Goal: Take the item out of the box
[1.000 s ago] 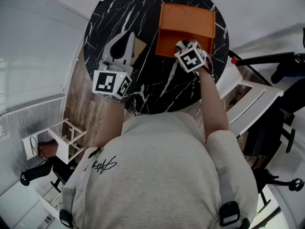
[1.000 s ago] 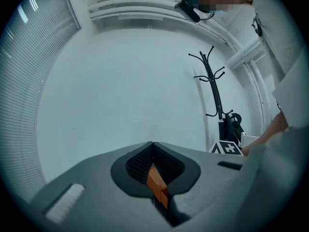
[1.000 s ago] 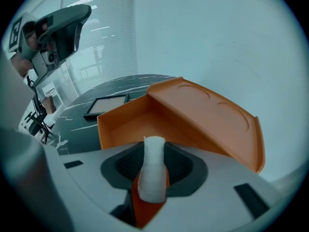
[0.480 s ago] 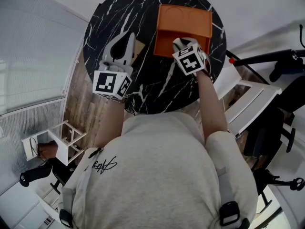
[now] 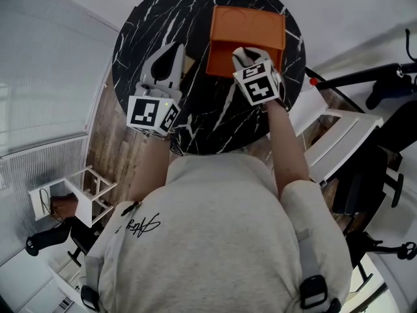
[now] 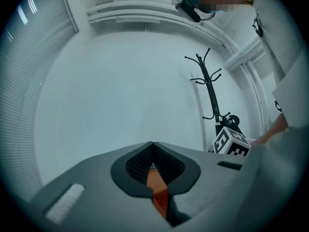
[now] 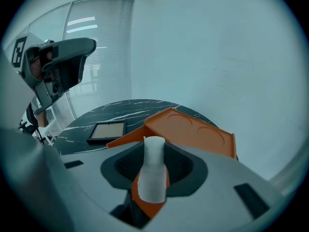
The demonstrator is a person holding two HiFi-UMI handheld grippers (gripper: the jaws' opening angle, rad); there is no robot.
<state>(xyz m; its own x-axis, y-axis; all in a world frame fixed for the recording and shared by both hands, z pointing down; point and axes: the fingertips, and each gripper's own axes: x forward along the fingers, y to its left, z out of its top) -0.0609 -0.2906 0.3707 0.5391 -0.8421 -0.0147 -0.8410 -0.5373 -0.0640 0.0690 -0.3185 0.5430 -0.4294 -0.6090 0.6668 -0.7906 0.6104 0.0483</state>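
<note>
- A white cylinder (image 7: 154,166) was pinched by the right gripper (image 7: 154,151) above the near wall of the orange box (image 5: 246,23), at the round table's (image 5: 195,119) far edge.
- The left gripper (image 6: 153,151) was pressed together, empty, and a dark-framed tile (image 7: 107,131) was partly screened by it.

Round black marble table (image 5: 146,41), orange box (image 5: 247,26) on it, flat black-framed tan square (image 7: 107,130) beside

The right gripper (image 5: 242,55), jaws closed on a white item (image 7: 154,170), has drawn back a little from the orange box (image 5: 246,23) toward the near edge of the table (image 5: 156,25). Its marker cube now lies lower against the box's near wall. In the head view, box and table sit slightly further left.
</note>
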